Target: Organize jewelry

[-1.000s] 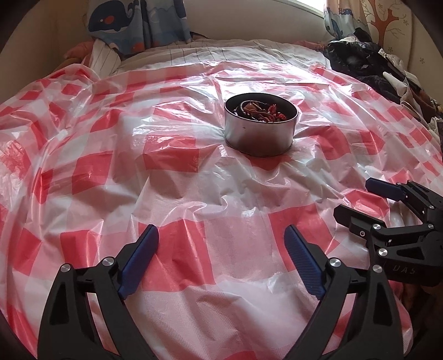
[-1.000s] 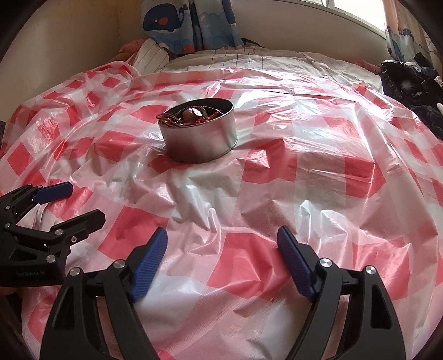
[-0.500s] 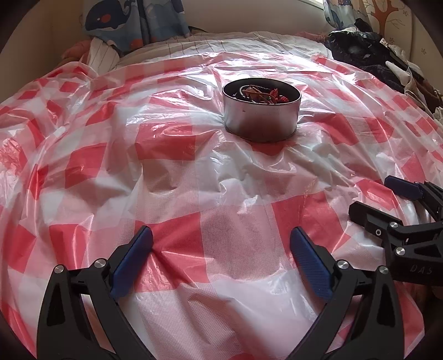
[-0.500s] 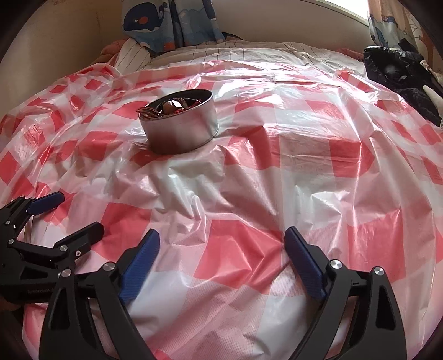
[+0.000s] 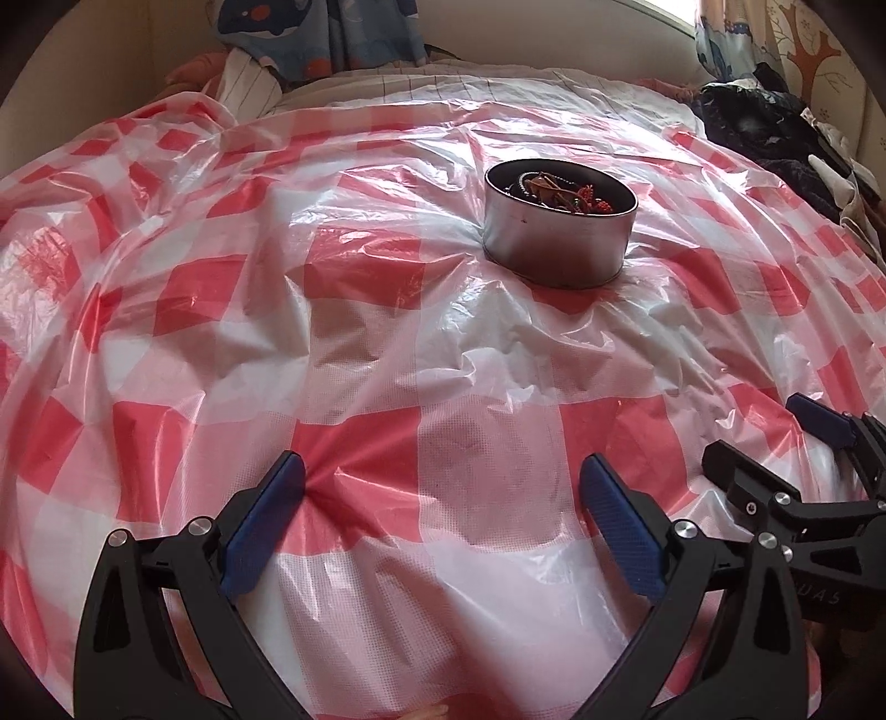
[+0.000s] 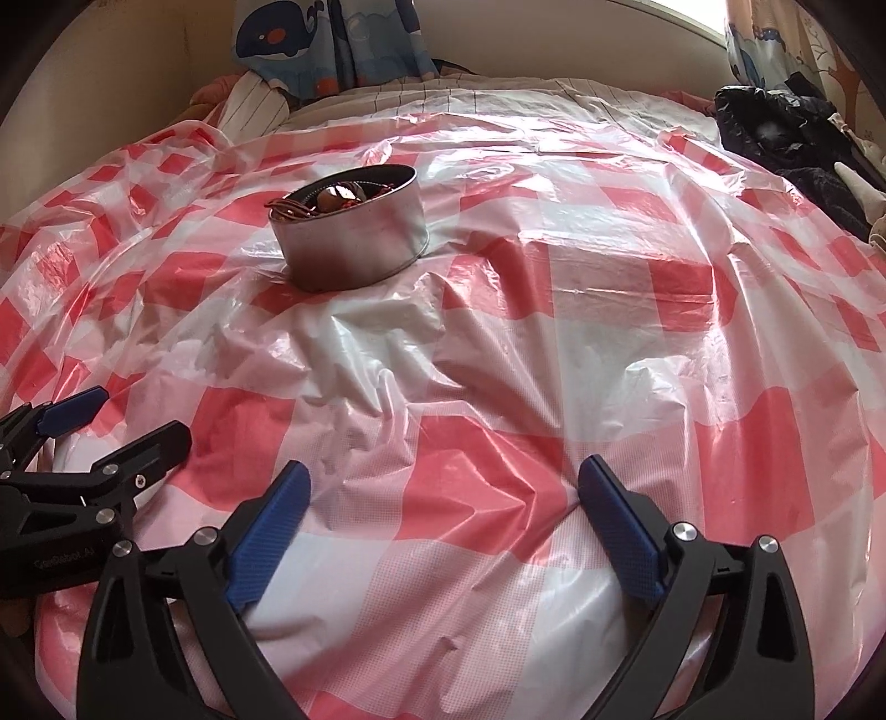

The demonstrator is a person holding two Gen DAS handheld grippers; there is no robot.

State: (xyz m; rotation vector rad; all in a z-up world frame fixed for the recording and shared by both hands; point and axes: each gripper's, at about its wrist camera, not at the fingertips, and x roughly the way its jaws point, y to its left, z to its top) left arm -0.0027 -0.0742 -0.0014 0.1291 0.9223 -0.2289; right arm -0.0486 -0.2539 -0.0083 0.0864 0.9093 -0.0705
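Note:
A round metal tin stands on the red-and-white checked plastic sheet, holding a tangle of jewelry with brown and red pieces. It also shows in the right wrist view, with the jewelry piled inside. My left gripper is open and empty, low over the sheet, well short of the tin. My right gripper is open and empty too, to the right of the left one. Each gripper shows at the edge of the other's view: right, left.
The sheet covers a bed and is wrinkled. Dark clothes are piled at the far right edge. A whale-print curtain and a striped pillow lie at the back by the wall.
Both grippers have drawn back and lowered a little, both still open. The tin has not moved on the sheet.

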